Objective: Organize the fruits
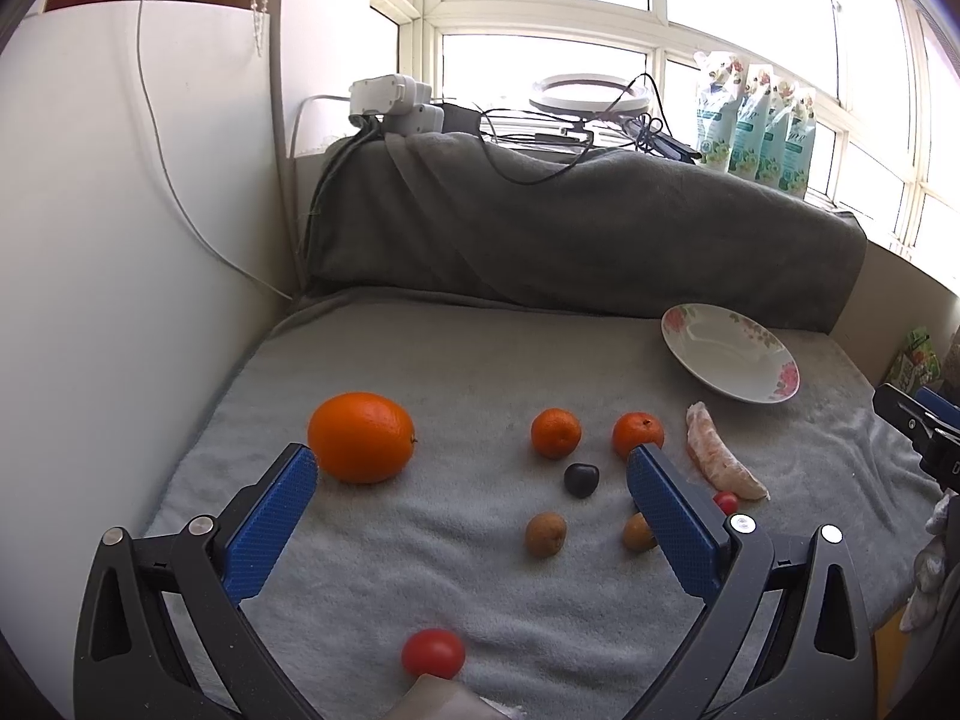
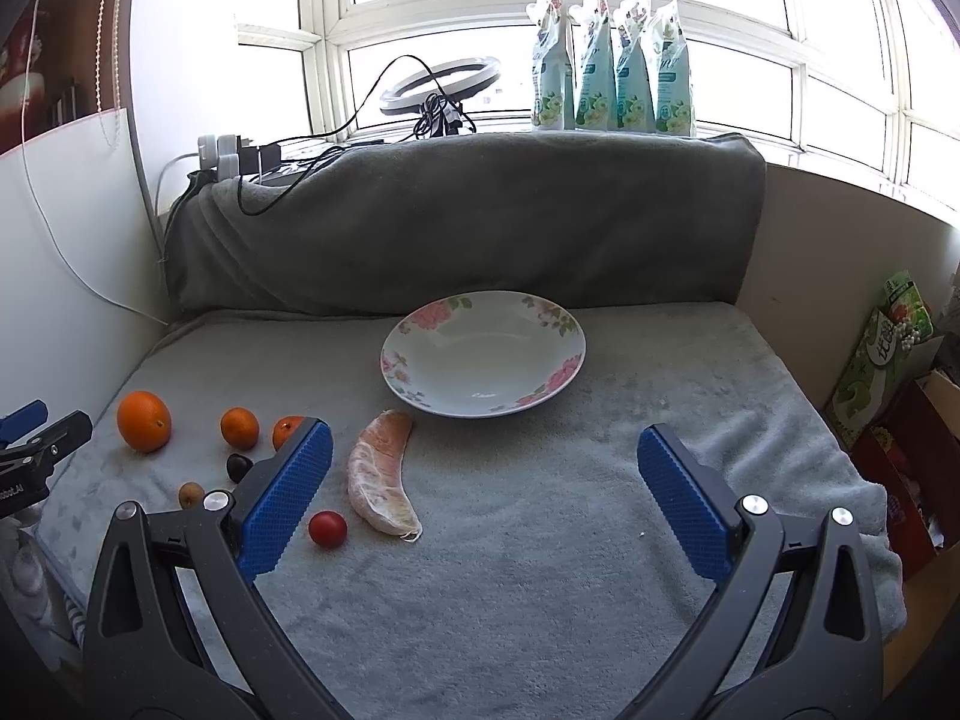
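Fruit lies on a grey towel [image 1: 420, 540]. A big orange [image 1: 361, 437] sits left; two mandarins [image 1: 555, 432] [image 1: 638, 433], a dark plum [image 1: 581, 479], two brown longans [image 1: 545, 534] [image 1: 638, 533], a peeled pomelo segment [image 1: 720, 456] and cherry tomatoes [image 1: 433, 653] [image 1: 726, 502] lie around. An empty floral plate [image 2: 483, 354] sits at the back. My left gripper [image 1: 474, 480] is open and empty above the small fruits. My right gripper [image 2: 483, 456] is open and empty in front of the plate, with the pomelo segment [image 2: 378, 480] and a tomato [image 2: 327, 528] just inside its left finger.
A dark grey blanket-covered ledge [image 2: 468, 222] rises behind the towel, with cables, chargers and a ring light [image 2: 441, 84] on it. Several pouches [image 2: 612, 66] stand at the window. A white panel [image 1: 120, 240] bounds the left; boxes [image 2: 888, 372] stand at the right.
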A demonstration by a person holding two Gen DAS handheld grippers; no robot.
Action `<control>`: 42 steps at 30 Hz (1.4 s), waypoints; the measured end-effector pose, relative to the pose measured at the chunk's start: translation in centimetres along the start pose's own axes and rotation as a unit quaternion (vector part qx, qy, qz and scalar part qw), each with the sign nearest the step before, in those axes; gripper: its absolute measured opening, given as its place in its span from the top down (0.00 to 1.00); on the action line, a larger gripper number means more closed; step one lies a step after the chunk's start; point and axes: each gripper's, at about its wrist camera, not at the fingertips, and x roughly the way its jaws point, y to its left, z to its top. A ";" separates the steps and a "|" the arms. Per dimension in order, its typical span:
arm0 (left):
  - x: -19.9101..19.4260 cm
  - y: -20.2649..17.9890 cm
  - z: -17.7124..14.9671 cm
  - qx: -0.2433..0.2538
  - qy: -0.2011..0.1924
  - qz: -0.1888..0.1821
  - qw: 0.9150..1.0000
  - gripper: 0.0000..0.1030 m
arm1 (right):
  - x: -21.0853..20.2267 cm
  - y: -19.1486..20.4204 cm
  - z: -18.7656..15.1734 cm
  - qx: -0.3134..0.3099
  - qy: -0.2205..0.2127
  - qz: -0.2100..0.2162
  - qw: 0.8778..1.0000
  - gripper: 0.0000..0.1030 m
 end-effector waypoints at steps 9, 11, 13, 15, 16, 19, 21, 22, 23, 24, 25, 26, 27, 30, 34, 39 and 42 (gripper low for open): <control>0.7 -0.1 0.0 0.002 0.015 -0.022 1.000 0.01 | 0.5 -0.1 -0.3 -0.002 0.009 0.018 1.000 0.00; 0.9 0.1 0.0 0.000 0.018 -0.023 1.000 0.01 | 0.7 0.0 -0.3 -0.004 0.011 0.024 1.000 0.00; 1.1 0.4 -0.1 -0.003 0.022 -0.025 0.999 0.01 | 0.9 0.0 -0.3 -0.002 0.016 0.031 0.999 0.00; 1.4 0.8 -0.1 -0.008 0.027 -0.026 0.999 0.01 | 1.3 0.0 -0.3 -0.001 0.020 0.037 0.999 0.00; 1.5 1.0 -0.2 -0.011 0.030 -0.026 0.999 0.01 | 1.5 0.0 -0.3 -0.001 0.022 0.038 0.999 0.00; 2.0 1.5 -0.3 -0.018 0.037 -0.023 0.999 0.01 | 2.0 0.0 -0.4 0.000 0.028 0.042 0.999 0.00; 2.1 2.0 -0.3 -0.022 0.038 -0.019 0.999 0.01 | 2.2 0.1 -0.5 -0.003 0.031 0.047 0.998 0.00; 2.2 2.2 -0.3 -0.023 0.038 -0.016 0.999 0.01 | 2.3 0.2 -0.4 -0.005 0.033 0.049 0.998 0.00; 2.3 2.4 -0.3 -0.024 0.038 -0.014 0.999 0.01 | 2.5 0.3 -0.3 -0.008 0.034 0.052 0.998 0.00; 2.3 2.6 -0.3 -0.025 0.038 -0.011 0.999 0.01 | 2.7 0.5 -0.2 -0.011 0.035 0.056 0.998 0.00; 2.4 2.9 -0.4 -0.027 0.039 -0.010 0.999 0.01 | 2.8 0.7 0.0 -0.014 0.036 0.059 0.998 0.00; 2.5 3.3 -0.3 -0.031 0.040 -0.009 0.999 0.01 | 3.0 0.9 0.2 -0.018 0.036 0.063 0.997 0.00; 2.7 3.7 -0.3 -0.035 0.041 -0.008 0.999 0.01 | 3.2 1.1 0.3 -0.021 0.036 0.068 0.997 0.00; 3.0 4.9 -0.4 -0.050 0.044 -0.003 0.998 0.02 | 4.0 1.6 1.0 -0.020 0.043 0.092 0.995 0.00; 3.6 6.9 -0.6 -0.078 0.053 0.001 0.996 0.03 | 5.3 3.4 1.7 -0.034 0.056 0.118 0.991 0.00; 4.9 8.7 -1.2 -0.102 0.068 0.003 0.992 0.05 | 7.6 6.6 2.7 -0.060 0.082 0.166 0.981 0.00; 5.6 9.2 -1.5 -0.108 0.075 0.003 0.991 0.10 | 9.1 8.8 3.2 -0.080 0.099 0.206 0.970 0.00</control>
